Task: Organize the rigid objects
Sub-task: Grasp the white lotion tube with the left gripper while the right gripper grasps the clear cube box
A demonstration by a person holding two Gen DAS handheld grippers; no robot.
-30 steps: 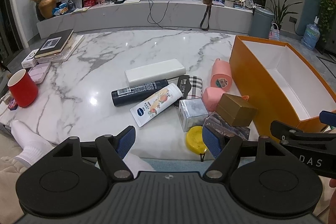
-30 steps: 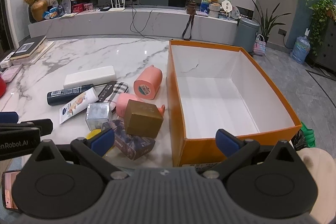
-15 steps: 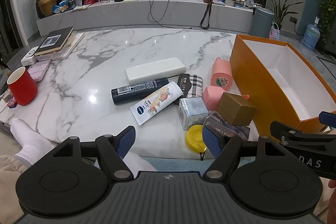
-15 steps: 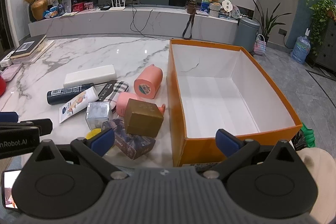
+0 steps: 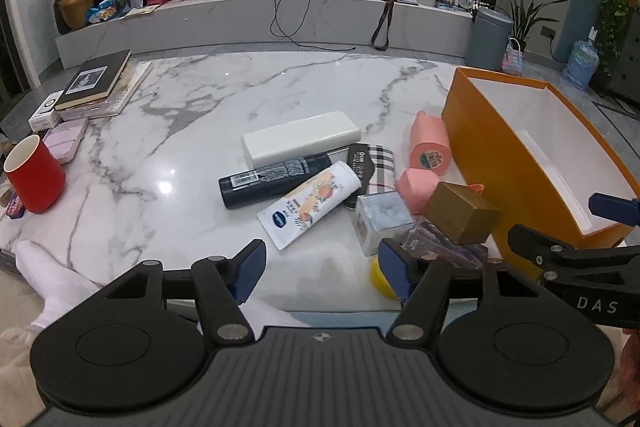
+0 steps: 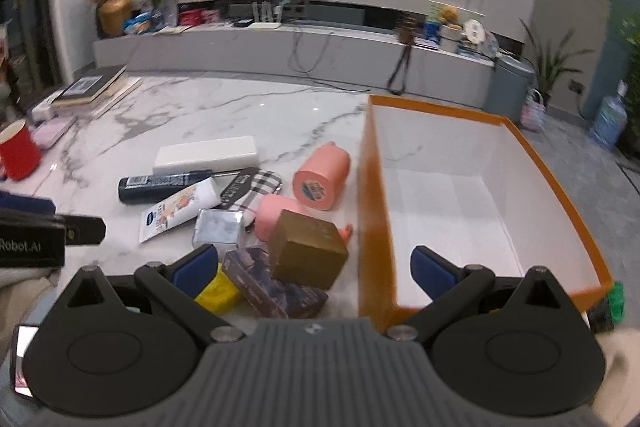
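The worktop [image 5: 200, 131] is white marble with grey veins. The box [image 5: 472, 131] is orange outside and white within. At centre frame lie a white block [image 5: 300, 143], a black bottle [image 5: 276, 179], a white tube [image 5: 308, 205] with a blue logo and peach print, and a plaid case [image 5: 380, 163]. A pink cup [image 5: 430, 147], a gold cube [image 5: 462, 213] and a yellow disc [image 6: 218, 293] sit nearby. At left stands a red mug [image 5: 34, 175]. Both grippers carry blue pads [image 5: 250, 267].

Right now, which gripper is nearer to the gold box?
Right. The gold box lies just ahead between the open jaws of the right gripper; the left gripper, also open, has it farther off to its right.
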